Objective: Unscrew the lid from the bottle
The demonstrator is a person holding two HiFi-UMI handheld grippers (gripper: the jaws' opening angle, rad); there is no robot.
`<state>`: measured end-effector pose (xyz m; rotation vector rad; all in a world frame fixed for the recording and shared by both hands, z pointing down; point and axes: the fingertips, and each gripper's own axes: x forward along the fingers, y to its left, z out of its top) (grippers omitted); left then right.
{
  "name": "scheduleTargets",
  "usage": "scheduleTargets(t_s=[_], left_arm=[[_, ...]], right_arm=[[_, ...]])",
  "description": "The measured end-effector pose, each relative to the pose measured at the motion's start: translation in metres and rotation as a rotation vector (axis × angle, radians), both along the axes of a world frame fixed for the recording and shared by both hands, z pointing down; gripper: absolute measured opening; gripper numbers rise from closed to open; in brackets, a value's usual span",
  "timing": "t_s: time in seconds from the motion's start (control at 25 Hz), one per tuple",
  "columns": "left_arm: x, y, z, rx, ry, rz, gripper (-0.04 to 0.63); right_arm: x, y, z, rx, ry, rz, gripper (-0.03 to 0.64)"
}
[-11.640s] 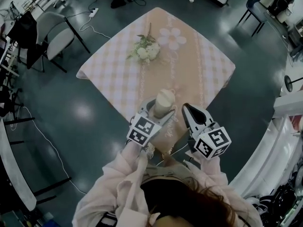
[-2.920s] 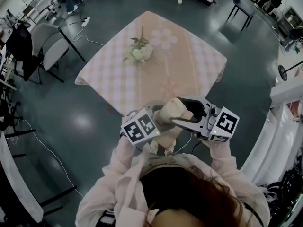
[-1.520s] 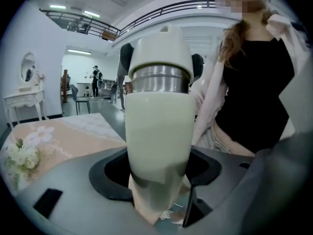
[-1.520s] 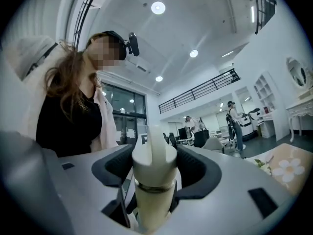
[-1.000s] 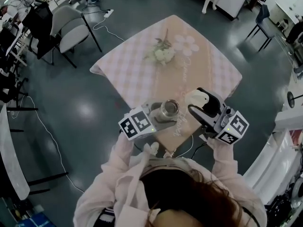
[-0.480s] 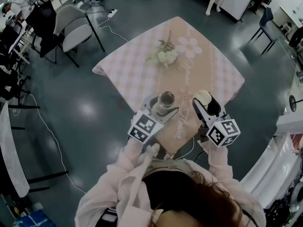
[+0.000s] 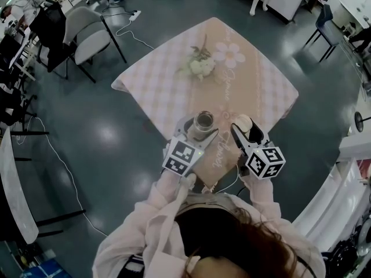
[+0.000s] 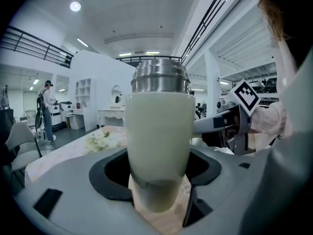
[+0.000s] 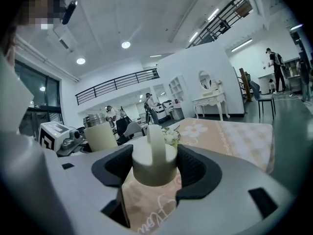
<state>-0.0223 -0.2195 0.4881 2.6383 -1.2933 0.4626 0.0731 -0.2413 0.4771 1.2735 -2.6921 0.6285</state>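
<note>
Lid [image 9: 154, 161] is sitting clamped in the right tool [image 9: 154, 177], already off the bottle [image 8: 159, 131], which the left tool [image 8: 157, 180] is gripping upright at the bench [image 7: 168, 91] edge. The person is probably setting the lid down, and keeping it level and clear of the bottle should help. Only the head view is showing the bottle's open mouth.

Wears a loose pale pink long-sleeved jacket [image 7: 145, 230] over a black top [image 7: 203, 229]; dark brown hair [image 7: 255, 253]. Light grey left gripper [image 7: 199, 134] and right gripper [image 7: 245, 131], black-padded, each topped by a white cube [image 7: 184, 157] of black square markers.
</note>
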Motion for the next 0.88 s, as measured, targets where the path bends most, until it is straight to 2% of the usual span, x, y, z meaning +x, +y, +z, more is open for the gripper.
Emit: scheduleTargets(t_s=[0.88], left_arm=[[0.002,0.011,0.004,-0.009,-0.019,0.021,0.319]], right_arm=[[-0.002,0.012,-0.004,0.009,0.005,-0.007,0.295]])
